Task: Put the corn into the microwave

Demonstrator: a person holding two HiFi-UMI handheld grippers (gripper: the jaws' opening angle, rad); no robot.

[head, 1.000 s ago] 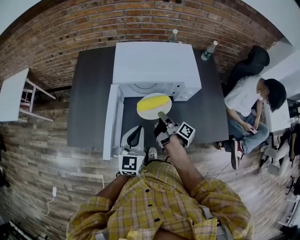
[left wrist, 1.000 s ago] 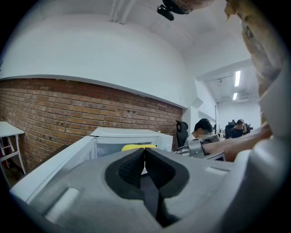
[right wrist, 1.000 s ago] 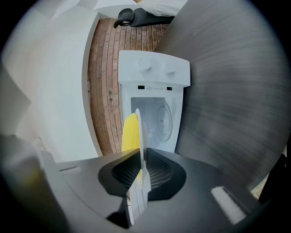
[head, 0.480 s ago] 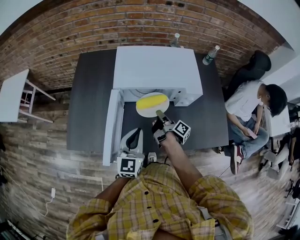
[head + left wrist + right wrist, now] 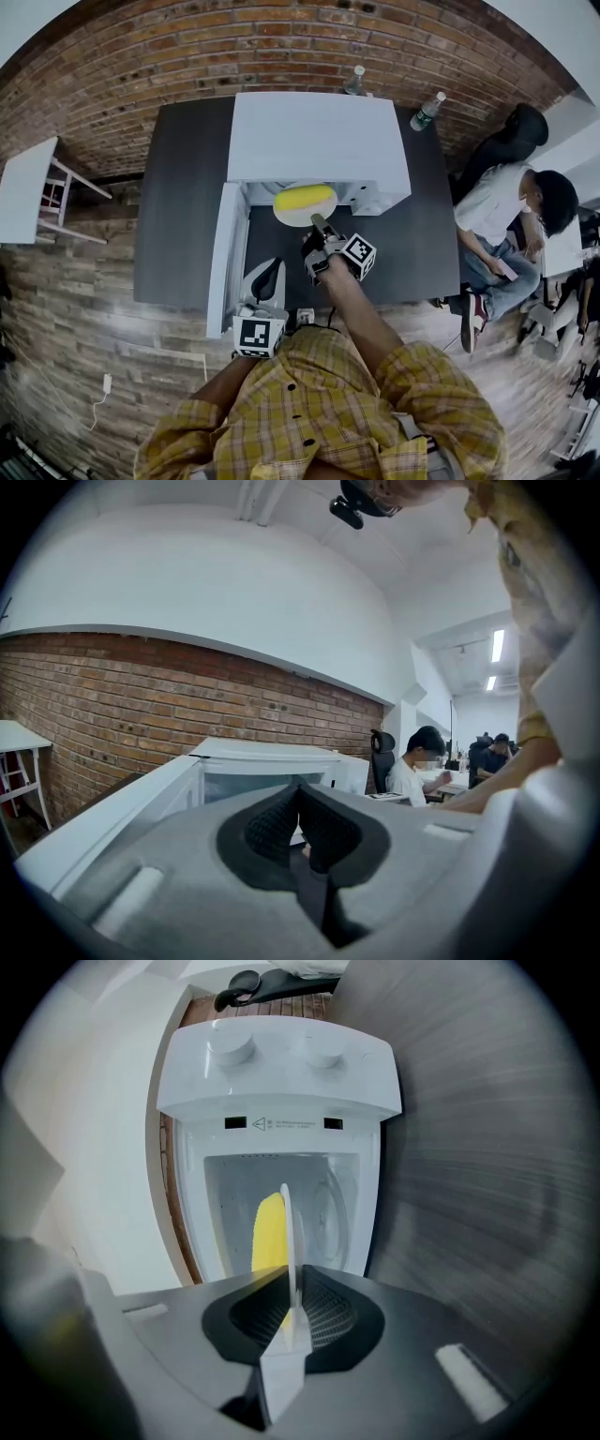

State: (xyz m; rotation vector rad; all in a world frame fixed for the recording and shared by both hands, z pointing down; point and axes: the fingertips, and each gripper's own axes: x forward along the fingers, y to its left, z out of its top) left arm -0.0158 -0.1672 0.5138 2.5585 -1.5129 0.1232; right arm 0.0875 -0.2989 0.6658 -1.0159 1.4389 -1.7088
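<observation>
A: Right gripper, state of jaws?
B: Closed on near rim of plate. Seen edge-on between the pads in right gripper view, pinched tight.
A: Corn?
B: Lying yellow across that plate, held at mouth of microwave. Far part of plate inside the open cavity, near part out over the counter.
A: Microwave placing?
B: Toward back edge of counter, midway along it. Door swung open to the left, reaching toward front edge.
A: Left gripper?
B: Near front edge, just beside inner face of door. Jaws together, nothing between.
A: Anything else worth logging?
B: Bottle at back edge behind microwave, second bottle near back right corner. Seated person beyond right edge.
</observation>
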